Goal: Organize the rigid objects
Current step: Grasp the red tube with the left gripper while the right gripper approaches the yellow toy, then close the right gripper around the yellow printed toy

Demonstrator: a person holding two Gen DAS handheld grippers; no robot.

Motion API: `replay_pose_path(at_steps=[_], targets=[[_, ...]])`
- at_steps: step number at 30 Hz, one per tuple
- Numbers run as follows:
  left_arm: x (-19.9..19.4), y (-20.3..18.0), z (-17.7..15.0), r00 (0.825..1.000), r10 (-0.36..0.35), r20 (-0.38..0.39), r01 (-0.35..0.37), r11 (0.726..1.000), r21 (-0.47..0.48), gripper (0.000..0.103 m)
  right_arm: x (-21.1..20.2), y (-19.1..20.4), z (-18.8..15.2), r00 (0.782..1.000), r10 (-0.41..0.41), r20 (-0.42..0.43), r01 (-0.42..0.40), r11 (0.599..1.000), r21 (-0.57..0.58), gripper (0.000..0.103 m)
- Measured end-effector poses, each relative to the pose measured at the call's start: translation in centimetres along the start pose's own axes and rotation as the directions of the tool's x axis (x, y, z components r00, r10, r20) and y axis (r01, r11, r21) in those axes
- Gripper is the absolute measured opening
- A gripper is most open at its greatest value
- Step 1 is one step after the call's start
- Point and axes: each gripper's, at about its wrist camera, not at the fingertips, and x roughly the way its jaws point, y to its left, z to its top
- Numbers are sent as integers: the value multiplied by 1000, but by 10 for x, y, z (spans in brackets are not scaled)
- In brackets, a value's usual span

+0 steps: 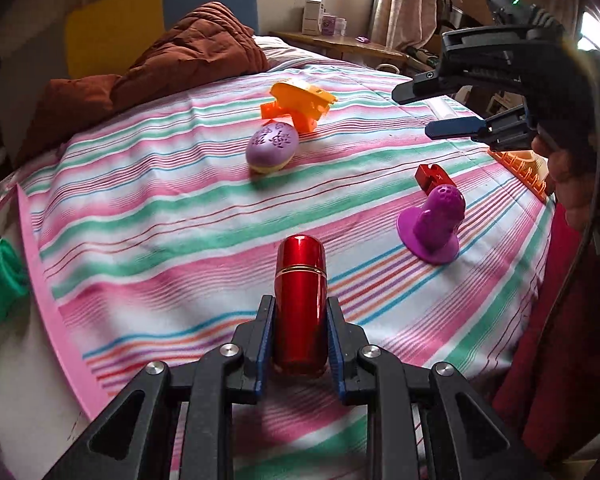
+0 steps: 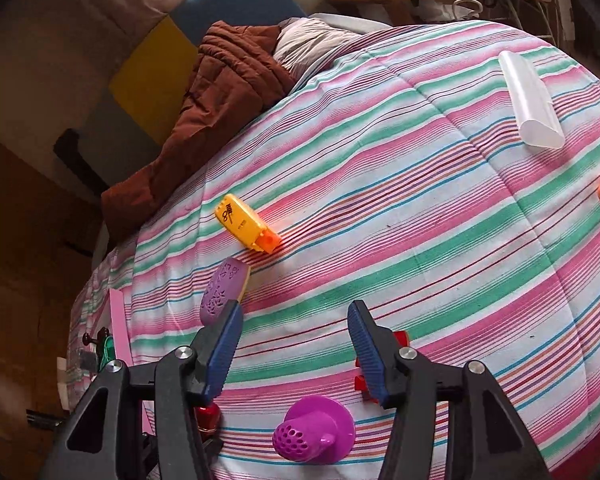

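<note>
My left gripper is shut on a shiny red cylinder, held low over the striped bedspread. My right gripper is open and empty, hovering above the bed; it shows in the left wrist view at upper right. Below it lie a purple perforated cap with a flange, a small red block and the red cylinder's tip. A purple egg-shaped case and a yellow-orange toy lie mid-bed.
An orange basket sits at the bed's right edge. A white translucent tube lies far right. A brown quilt is heaped at the head end. A green container is off the left side.
</note>
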Motion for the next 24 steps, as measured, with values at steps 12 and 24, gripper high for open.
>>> replay_pose_path(at_steps=[12,24], targets=[[-17,10,-21,999,29,42,-28,1000,-10,24,10,37,-5,999,-37,-32,31,988,-151,46],[-16,16,-23,999,2,54,0,999,-36,24,34,75,32,995,-103,4,101,967,-233,46]])
